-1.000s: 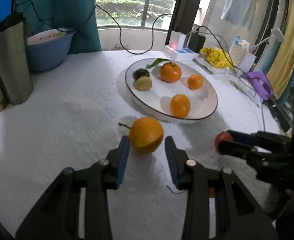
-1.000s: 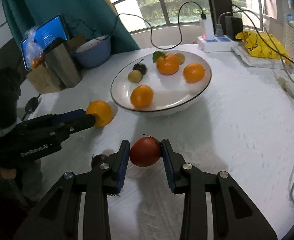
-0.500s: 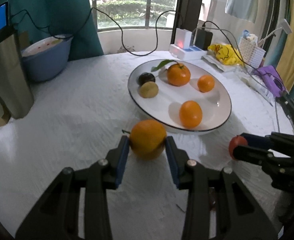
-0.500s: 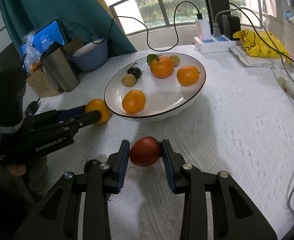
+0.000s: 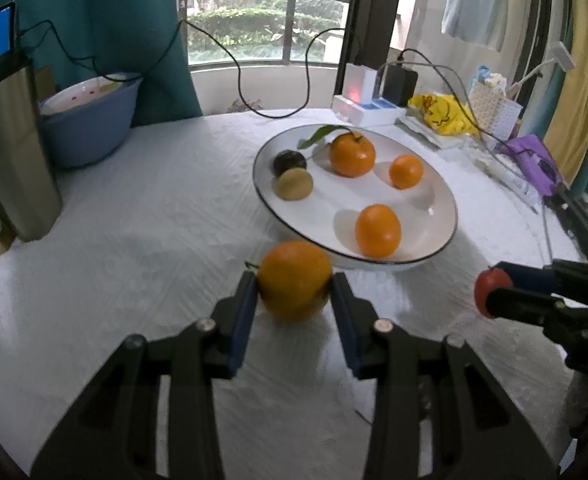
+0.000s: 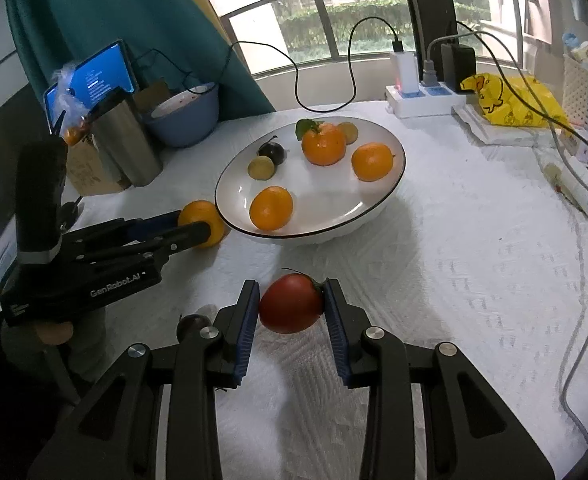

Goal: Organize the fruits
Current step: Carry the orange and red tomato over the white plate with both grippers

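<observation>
1. The left claw (image 5: 294, 300) is clenched on an orange (image 5: 295, 280), stem pointing left, just before the plate's (image 5: 445, 216) near rim
2. The right claw (image 6: 292, 306) grips a tomato (image 6: 291, 303), long axis sideways, stem right, above bare white surface (image 6: 453, 280) near the plate

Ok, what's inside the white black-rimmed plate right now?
Inside the white black-rimmed plate: three oranges, one leafy, a dark round fruit, and two small yellowish fruits, one half hidden.

You have the plate (image 6: 389, 196) ahead of both grippers with five fruits on it, the orange (image 5: 295, 280) just before its near-left rim, the tomato (image 6: 292, 303) before its near side.
</observation>
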`<state>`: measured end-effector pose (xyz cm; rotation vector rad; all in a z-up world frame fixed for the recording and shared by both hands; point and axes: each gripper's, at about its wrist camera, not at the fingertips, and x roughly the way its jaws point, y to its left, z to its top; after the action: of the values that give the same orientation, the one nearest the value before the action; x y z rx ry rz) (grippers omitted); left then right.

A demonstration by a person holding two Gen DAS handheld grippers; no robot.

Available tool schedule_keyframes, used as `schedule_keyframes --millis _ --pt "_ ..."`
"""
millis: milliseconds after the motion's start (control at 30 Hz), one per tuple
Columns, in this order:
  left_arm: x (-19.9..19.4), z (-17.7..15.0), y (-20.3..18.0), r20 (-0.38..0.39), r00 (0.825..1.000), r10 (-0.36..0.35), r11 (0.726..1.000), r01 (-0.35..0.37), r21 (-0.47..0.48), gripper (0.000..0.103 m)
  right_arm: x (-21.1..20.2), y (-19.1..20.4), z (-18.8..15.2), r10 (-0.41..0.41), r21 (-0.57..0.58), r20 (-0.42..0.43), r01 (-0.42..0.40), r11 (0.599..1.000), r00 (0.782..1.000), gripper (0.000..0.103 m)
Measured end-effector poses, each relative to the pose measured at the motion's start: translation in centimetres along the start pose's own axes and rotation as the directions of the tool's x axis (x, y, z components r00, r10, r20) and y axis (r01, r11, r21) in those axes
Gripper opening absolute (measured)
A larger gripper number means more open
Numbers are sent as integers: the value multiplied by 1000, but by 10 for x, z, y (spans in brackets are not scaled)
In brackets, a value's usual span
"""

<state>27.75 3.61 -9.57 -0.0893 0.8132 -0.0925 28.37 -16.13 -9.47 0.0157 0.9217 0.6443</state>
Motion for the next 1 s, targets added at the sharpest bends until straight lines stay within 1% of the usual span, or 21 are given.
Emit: schedule_keyframes --millis 300,533,833,1000 --pt "-31 0 -5 45 999 -28 1000 28 0 39 -12 4 4 -11 -17 20 12 1000 1000 35" --pt "-49 12 -9 86 995 -52 999 52 1 39 -17 7 16 -14 -41 39 15 999 999 35" --pt "-35 32 -12 87 994 -60 998 58 17 39 -15 -1 38 -30 -60 58 33 998 998 35" --pt "-18 39 -13 65 996 -63 998 62 20 39 -8 -10 53 -34 -67 66 39 997 997 35"
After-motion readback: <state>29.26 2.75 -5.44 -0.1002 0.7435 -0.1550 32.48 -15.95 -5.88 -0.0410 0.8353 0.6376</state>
